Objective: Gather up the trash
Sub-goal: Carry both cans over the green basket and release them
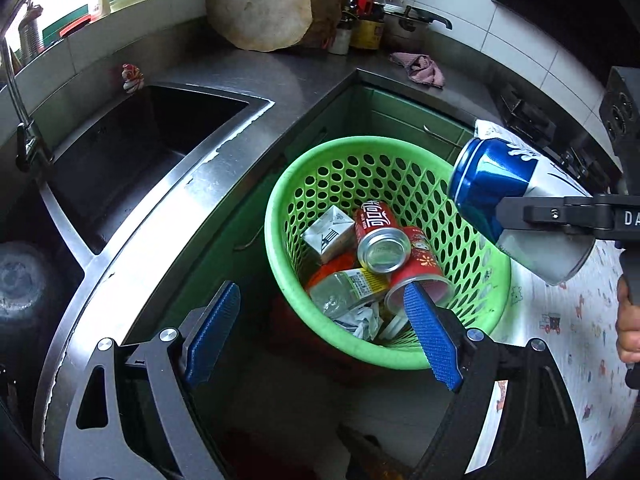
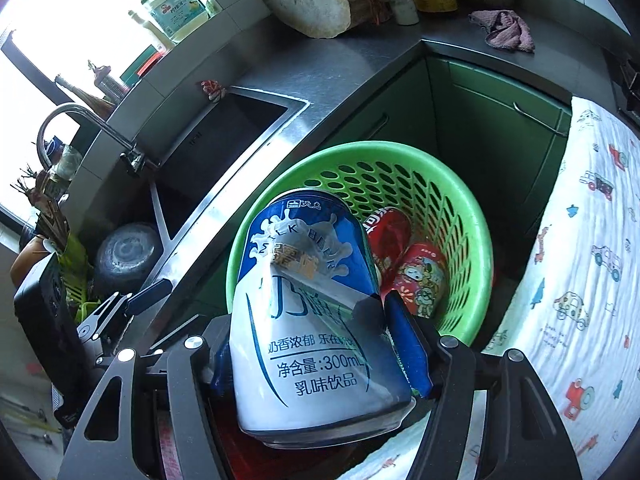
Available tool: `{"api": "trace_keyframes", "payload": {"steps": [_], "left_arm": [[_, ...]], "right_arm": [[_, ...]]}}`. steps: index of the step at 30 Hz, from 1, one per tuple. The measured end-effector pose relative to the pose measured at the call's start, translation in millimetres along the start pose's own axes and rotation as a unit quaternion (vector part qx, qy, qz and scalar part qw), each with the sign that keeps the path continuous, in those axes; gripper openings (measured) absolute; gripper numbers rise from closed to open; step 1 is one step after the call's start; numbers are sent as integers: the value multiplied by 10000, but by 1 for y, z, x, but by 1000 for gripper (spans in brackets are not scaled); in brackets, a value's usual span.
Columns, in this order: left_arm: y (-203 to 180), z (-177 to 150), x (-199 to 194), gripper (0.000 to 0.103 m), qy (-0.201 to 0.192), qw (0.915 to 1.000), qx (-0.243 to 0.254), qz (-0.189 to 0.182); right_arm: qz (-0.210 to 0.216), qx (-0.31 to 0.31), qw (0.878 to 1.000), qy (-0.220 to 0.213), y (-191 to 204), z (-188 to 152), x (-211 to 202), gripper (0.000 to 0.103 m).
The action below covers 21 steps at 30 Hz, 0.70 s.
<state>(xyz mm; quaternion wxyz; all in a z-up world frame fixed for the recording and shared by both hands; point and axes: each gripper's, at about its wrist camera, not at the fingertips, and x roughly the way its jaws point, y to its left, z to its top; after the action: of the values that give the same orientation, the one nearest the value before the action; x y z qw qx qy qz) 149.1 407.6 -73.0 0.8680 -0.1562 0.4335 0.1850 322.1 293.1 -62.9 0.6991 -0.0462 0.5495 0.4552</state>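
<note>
A green perforated basket stands on the floor by the counter corner. It holds a red cola can, a red paper cup, a white carton, a clear plastic bottle and crumpled paper. My left gripper hangs open over the basket's near side with nothing between its blue pads. My right gripper is shut on a dented blue and white milk-drink can. From the left wrist view, that can hangs tilted above the basket's right rim.
A steel sink with a faucet is sunk in the counter on the left. A round chopping block, bottles, a pot and a pink rag sit at the back. A cartoon-print cloth hangs at the right. A hand shows there.
</note>
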Motion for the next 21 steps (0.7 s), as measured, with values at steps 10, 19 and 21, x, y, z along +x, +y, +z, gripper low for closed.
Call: {"api": "trace_keyframes", "payload": {"steps": [10,19,21], "left_arm": [[7,-8,-9,84,-87,9999,-96,20],[-4,-8,-8,86,-109,9999,-61,-65],[-6,-8,-8,86,-115,9999,-61,-87]], "right_arm": [[125,-4,9999,39,3,-2,10,74],[166,13,9998,-108,-3,-3,-8,75],[139,16,9998,-122,-4,-5,-11,76]]}}
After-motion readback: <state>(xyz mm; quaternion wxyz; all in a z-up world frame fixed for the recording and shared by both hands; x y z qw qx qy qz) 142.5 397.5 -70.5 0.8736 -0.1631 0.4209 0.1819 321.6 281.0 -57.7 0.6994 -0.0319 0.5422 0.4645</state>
